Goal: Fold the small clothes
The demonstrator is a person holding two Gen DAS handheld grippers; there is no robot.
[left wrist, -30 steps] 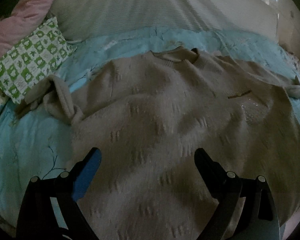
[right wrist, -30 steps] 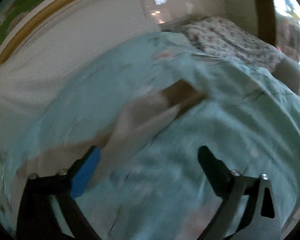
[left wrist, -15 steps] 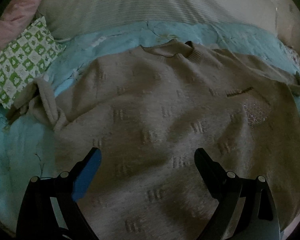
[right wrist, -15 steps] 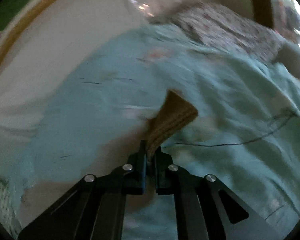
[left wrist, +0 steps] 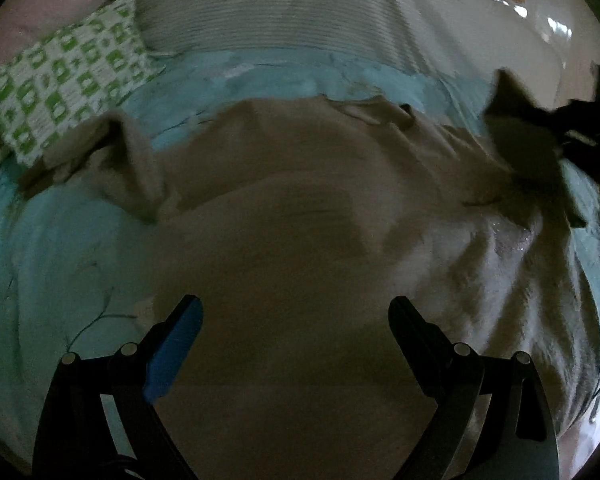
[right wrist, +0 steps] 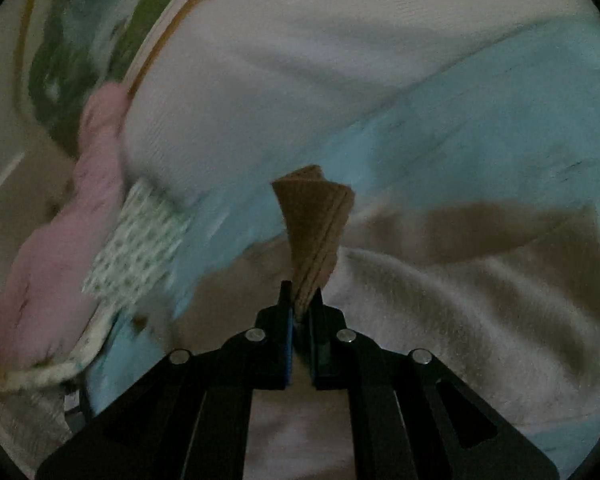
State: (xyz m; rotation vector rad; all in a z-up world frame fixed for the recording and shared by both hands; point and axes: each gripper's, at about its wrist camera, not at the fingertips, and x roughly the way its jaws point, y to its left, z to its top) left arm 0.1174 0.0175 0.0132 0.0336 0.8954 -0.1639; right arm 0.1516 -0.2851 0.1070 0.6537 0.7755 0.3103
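Right hand-held gripper: jaws have just been closing and are now pinched narrow on the ribbed sleeve cuff of the beige knit sweater; cuff stands up from the fingertips toward 12 o'clock. The rest of the sleeve trails to 3 o'clock over the sweater body.

Left hand-held gripper: jaws wide, nothing between them, over the lower body of the sweater.

Sweater lies spread on the light blue bed cover, neckline at 12 o'clock in the left wrist view. Other sleeve bunched at 10 o'clock. Raised cuff and right hand-held gripper show dark at 2 o'clock.

Green-and-white patterned pillow at 10 o'clock, pink bedding beyond it. Image blurred
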